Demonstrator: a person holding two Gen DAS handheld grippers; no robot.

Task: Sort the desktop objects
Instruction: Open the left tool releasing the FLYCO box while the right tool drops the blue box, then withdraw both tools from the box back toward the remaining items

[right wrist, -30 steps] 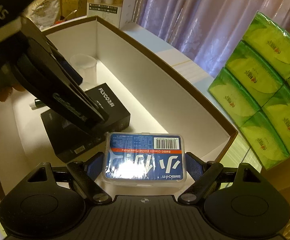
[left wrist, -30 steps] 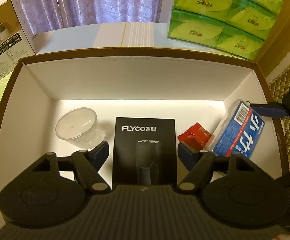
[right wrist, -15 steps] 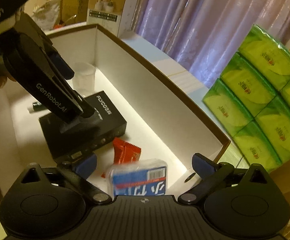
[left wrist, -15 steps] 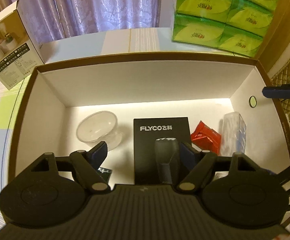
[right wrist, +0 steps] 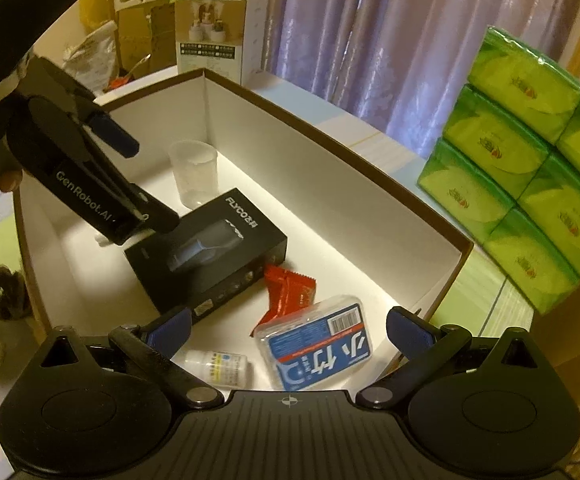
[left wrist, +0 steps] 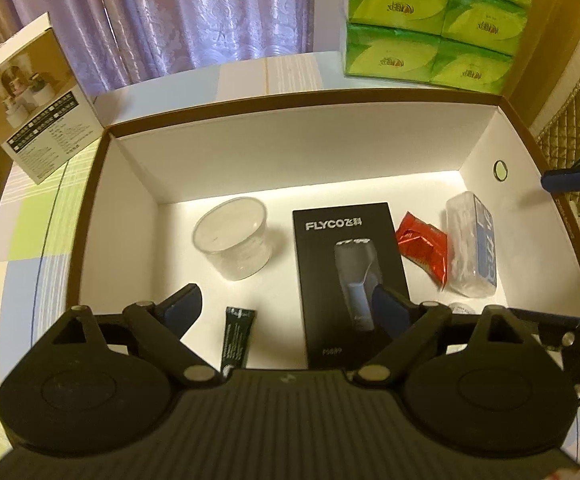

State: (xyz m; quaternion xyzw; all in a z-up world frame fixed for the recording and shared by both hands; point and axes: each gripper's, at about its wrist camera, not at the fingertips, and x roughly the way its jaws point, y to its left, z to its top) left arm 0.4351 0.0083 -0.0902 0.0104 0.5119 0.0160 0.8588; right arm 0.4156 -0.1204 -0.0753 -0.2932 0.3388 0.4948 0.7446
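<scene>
Beyond the jaws of both grippers stand a stack of green tissue packs [left wrist: 435, 36] and a white product carton [left wrist: 30, 108] on the checked tablecloth [left wrist: 30, 236], outside the far wall of the open cardboard box [left wrist: 290, 148], with purple curtains [left wrist: 194, 16] behind. Nothing lies between either pair of jaws.

Inside the box, ahead of the left gripper [left wrist: 288, 306], a clear plastic cup [left wrist: 232, 242] sits just beyond its left finger. The black FLYCO shaver box [left wrist: 345, 264] runs under its right finger. A dark green tube [left wrist: 237, 336] lies between the fingers, near the gripper body. Right of the jaws lie a red wrapper [left wrist: 423, 248] and the floss pick case [left wrist: 471, 248], touching each other.

The right gripper [right wrist: 288, 326] hangs over the box's near corner, jaws spread wide and empty. The floss pick case [right wrist: 317, 342] lies flat between them, below, apart from both fingers. A small white bottle [right wrist: 218, 366] lies by the left finger.

A second ago the right jaws were clamped on the case; now it rests on the box floor. The left gripper's jaws are open and empty too, and it has drawn back.
</scene>
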